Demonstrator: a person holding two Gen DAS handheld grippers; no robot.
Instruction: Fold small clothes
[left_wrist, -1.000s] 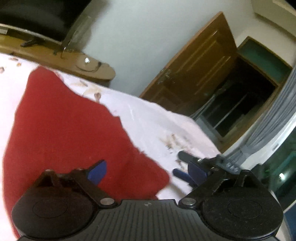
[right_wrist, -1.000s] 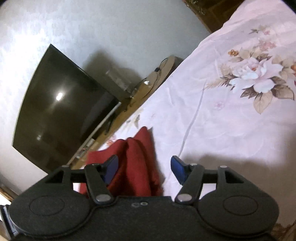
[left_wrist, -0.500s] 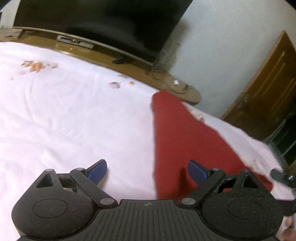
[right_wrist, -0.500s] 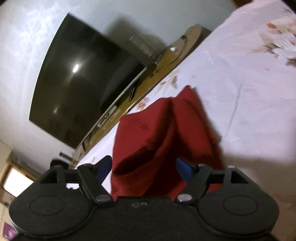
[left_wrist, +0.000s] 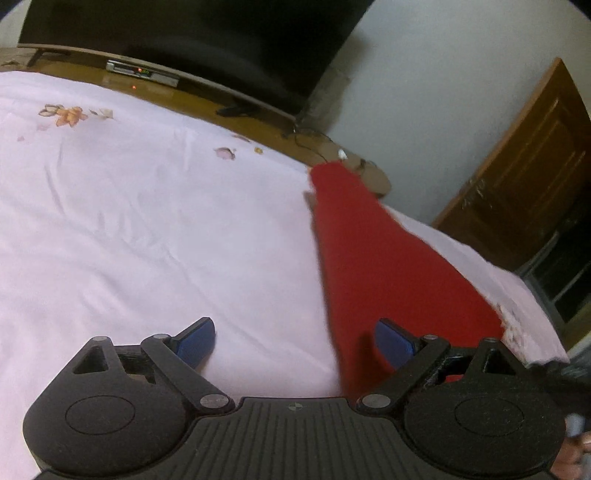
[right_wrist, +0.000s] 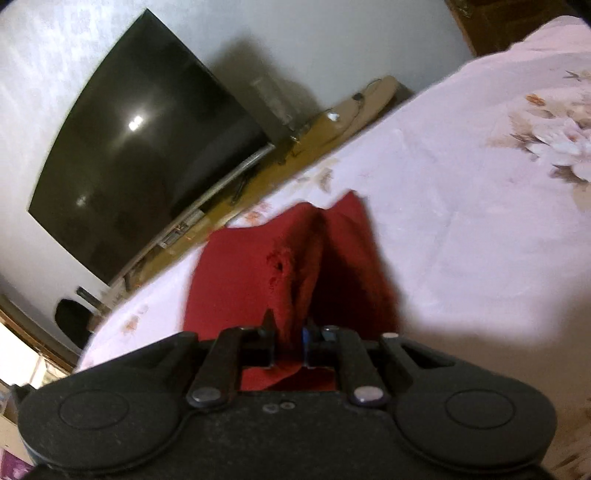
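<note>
Pink bedsheet (left_wrist: 147, 229): right claw (right_wrist: 291, 338) pinches red cloth (right_wrist: 258, 273); left claw (left_wrist: 295, 339) gapes beside it.

**Arrangement of cloth, grippers and furniture on and beyond the bed**

The cloth (left_wrist: 373, 258) lay on the bedsheet (left_wrist: 147, 221), running from near the far edge of the bed toward the left gripper (left_wrist: 295, 341). That gripper stood above the sheet, its right finger over the cloth's edge, its left finger (left_wrist: 195, 339) over bare sheet. The right gripper (right_wrist: 290, 334) sat at the cloth's (right_wrist: 258, 266) near end, a raised fold between its fingers. Behind the bed ran a low cabinet (left_wrist: 184, 96); the television (right_wrist: 147, 147) stood on it. A door (left_wrist: 524, 177) lay to the right.
</note>
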